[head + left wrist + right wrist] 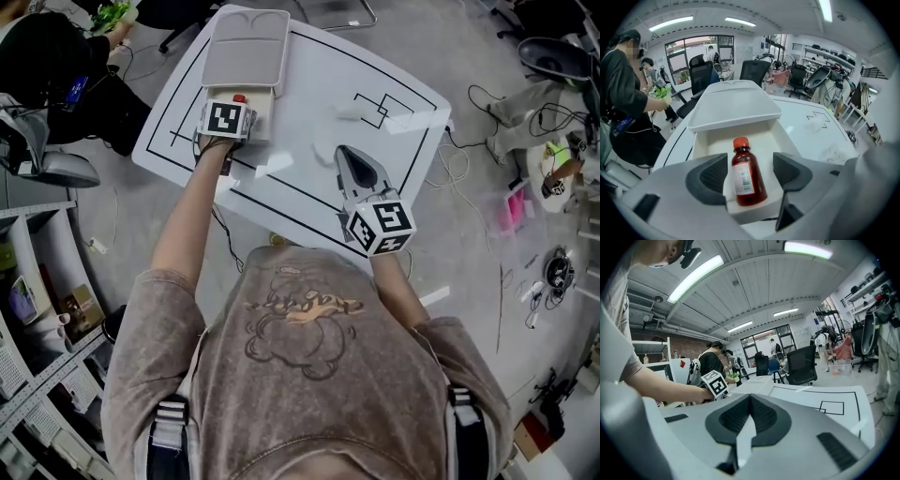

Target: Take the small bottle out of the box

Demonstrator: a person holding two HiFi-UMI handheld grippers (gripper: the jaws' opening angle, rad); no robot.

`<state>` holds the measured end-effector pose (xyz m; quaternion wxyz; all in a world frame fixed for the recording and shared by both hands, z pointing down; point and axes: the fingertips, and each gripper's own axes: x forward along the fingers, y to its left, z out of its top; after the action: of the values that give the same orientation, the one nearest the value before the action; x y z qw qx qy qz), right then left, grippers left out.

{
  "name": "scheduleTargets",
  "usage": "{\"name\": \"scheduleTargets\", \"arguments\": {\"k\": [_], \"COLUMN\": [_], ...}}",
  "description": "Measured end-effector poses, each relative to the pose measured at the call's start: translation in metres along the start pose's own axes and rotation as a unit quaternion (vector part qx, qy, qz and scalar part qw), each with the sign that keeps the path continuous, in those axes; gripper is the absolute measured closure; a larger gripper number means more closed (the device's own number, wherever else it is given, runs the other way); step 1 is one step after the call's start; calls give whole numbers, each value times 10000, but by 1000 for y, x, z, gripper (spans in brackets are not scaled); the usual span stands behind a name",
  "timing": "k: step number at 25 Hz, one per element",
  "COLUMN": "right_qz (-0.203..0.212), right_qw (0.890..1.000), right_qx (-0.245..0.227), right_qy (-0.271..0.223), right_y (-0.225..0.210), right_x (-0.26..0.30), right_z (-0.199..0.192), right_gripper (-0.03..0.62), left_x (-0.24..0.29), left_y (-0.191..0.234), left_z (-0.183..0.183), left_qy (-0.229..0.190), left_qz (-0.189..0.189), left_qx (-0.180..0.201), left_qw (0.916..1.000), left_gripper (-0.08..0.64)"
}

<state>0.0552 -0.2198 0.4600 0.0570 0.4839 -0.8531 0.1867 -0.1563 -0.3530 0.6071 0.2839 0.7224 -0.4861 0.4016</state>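
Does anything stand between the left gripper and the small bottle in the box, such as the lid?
Nothing visible does. The lid is swung back, leaving the box open, and the small bottle sits uncovered inside. The left gripper has its jaws apart on either side of the bottle, with a clear gap on both sides.

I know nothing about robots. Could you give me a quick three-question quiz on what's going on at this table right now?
1. True or false: the small bottle is already out of the box.
2. The left gripper has its jaws: A) shut on the cap; B) apart, one on each side of the bottle; C) shut and empty, away from the box.
3. Fill in: the right gripper has its jaws ____, with nothing between them.

Key: 1 false, it still lies inside the box. 2 B. 3 shut.
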Motion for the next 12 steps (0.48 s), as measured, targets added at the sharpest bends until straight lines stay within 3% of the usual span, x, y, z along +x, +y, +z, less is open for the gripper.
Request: {"name": "scheduleTargets", "arguments": {"k": [5,7,9,12], "right_qz": [-17,-21,-18,-30], "right_qw": [10000,10000,10000,10000], "right_qx": [48,59,59,59], "right_qy": [5,10,12,8], "right_y": [-5,-7,-6,-7], "right_x": [-1,-2,-2,-4], "right_z": [-2,-3,-3,-3], "right_gripper": [595,595,595,595], "left_x": [13,17,16,14], "left_y": [-1,1,5,8], "left_z": [-7,-10,-10,-8], "left_qy": [457,612,658,683], "left_qz": [41,89,160,122], "left_qx": [248,324,315,220], "left_qw": [9986,9976,9972,9973], "left_gripper": [256,293,337,346]}}
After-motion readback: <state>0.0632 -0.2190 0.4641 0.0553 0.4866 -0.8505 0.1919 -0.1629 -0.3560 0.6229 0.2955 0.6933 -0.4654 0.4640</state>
